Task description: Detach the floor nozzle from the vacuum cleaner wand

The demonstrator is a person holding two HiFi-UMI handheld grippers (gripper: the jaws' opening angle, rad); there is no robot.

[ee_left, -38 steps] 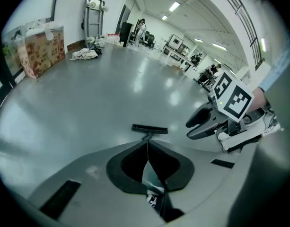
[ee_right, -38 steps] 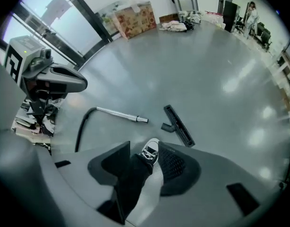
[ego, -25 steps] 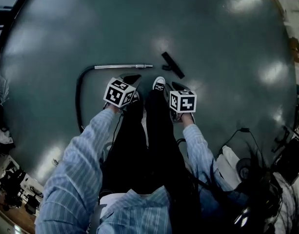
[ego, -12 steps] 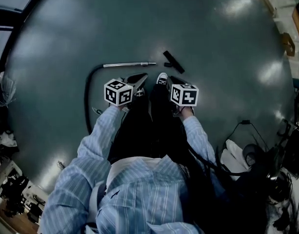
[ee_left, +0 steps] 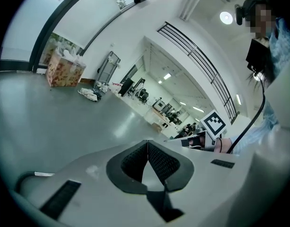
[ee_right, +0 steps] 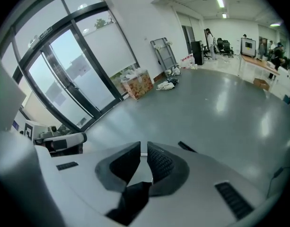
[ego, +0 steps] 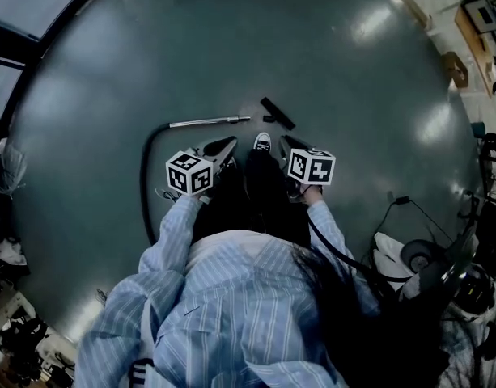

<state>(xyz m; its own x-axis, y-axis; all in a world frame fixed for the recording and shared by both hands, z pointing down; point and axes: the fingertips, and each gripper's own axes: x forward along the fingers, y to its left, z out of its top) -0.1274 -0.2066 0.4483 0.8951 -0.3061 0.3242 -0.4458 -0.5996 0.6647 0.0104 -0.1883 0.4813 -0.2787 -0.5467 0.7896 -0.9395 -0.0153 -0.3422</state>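
The silver wand [ego: 209, 121] lies on the grey floor, its black hose [ego: 148, 192] curving off to the left. The black floor nozzle [ego: 277, 113] lies apart from the wand's tip, just to its right. Both grippers hang above the floor, nearer me than these parts. My left gripper [ego: 229, 144] [ee_left: 147, 142] is shut, pads together, holding nothing. My right gripper [ego: 285, 141] [ee_right: 143, 144] has just been closing; its pads stand a thin slit apart with nothing between them. A dark sliver of the nozzle [ee_right: 187, 147] shows past its right jaw.
My shoe [ego: 263, 142] shows between the grippers. Cables [ego: 401, 208] and dark equipment [ego: 417, 257] lie at the right. A patterned box [ee_left: 63, 69] and a folded cart [ee_right: 163, 56] stand by the glass wall; desks fill the far end.
I have straightened up and both grippers have risen away from the floor. The wand and the nozzle stay where they lay, now looking smaller and farther off.
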